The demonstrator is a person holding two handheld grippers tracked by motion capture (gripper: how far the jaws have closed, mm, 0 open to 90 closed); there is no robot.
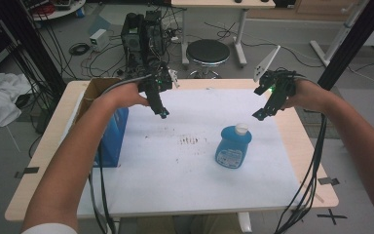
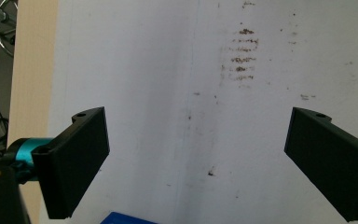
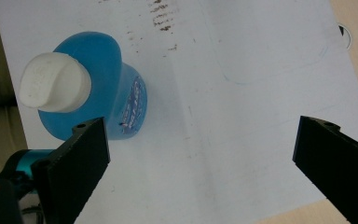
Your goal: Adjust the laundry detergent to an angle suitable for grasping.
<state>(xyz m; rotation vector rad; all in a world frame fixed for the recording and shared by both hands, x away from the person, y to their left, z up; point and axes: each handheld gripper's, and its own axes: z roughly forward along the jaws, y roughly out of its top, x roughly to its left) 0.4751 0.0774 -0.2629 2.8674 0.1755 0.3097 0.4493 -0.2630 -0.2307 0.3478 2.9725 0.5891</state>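
A blue bottle (image 1: 233, 146) with a white cap stands upright on the white sheet (image 1: 185, 185), right of centre. My right gripper (image 1: 261, 114) hovers above and behind it, jaws wide apart and empty; in the right gripper view the blue bottle (image 3: 98, 84) sits at the upper left, beside the left jaw and apart from it. My left gripper (image 1: 162, 114) hangs over the back left of the sheet, open, with bare sheet between its fingers (image 2: 74, 163). A brown smear (image 1: 190, 140) marks the sheet's middle, and the brown smear (image 2: 242, 58) lies ahead of the left jaws.
A blue box (image 1: 113, 141) and an open cardboard box (image 1: 97, 90) stand at the table's left edge. The wooden table (image 1: 302, 146) shows around the sheet. Behind the table are a black stool (image 1: 207, 52), electronics and cables on the floor.
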